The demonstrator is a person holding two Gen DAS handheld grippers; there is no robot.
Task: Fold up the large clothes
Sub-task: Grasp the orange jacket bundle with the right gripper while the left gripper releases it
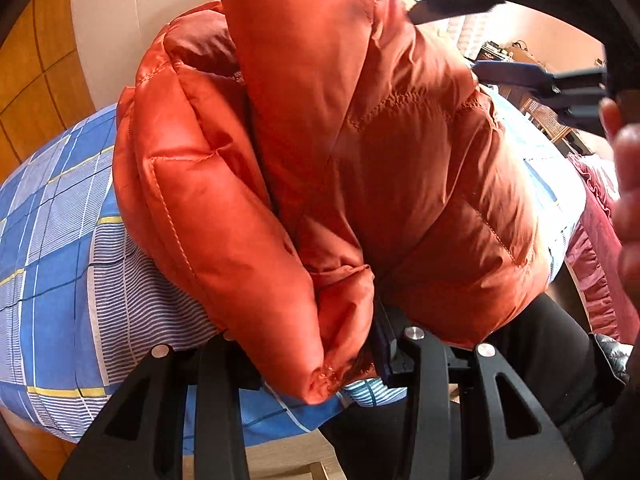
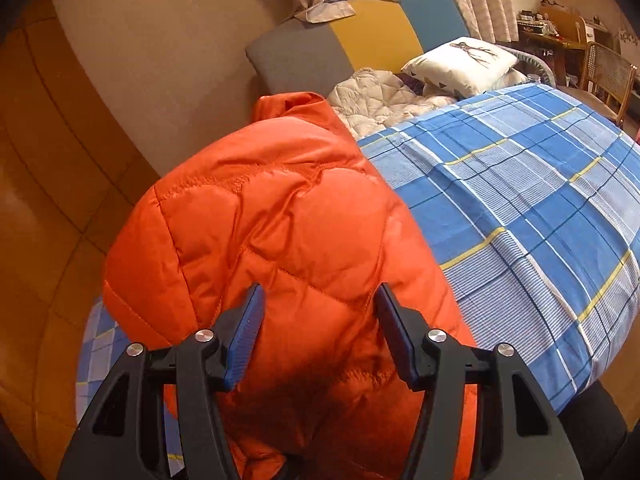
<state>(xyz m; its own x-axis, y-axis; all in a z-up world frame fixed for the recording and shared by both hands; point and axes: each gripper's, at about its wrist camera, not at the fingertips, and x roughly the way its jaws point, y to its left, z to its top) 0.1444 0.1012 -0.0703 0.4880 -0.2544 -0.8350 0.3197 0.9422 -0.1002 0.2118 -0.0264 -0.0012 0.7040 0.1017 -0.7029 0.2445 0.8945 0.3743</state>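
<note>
An orange quilted puffer jacket (image 1: 360, 168) lies bunched on the blue plaid bed sheet (image 1: 60, 240). In the left wrist view a fold of it fills the gap of my left gripper (image 1: 344, 356), whose jaws are closed on the jacket's edge; the left fingertip is hidden by fabric. The right gripper shows at the upper right of that view (image 1: 520, 72). In the right wrist view the jacket (image 2: 280, 248) sits at the bed's left edge. My right gripper (image 2: 320, 320) is open, its blue pads (image 2: 248, 332) spread over the jacket, holding nothing.
The plaid bed (image 2: 540, 220) stretches right. A white pillow (image 2: 464, 64), a quilted blanket (image 2: 380, 96) and a grey, yellow and blue headboard (image 2: 360, 40) are at the far end. A wooden chair (image 2: 608, 76) stands far right. Wooden floor (image 2: 48, 200) lies left. A maroon cloth (image 1: 600, 260) hangs right.
</note>
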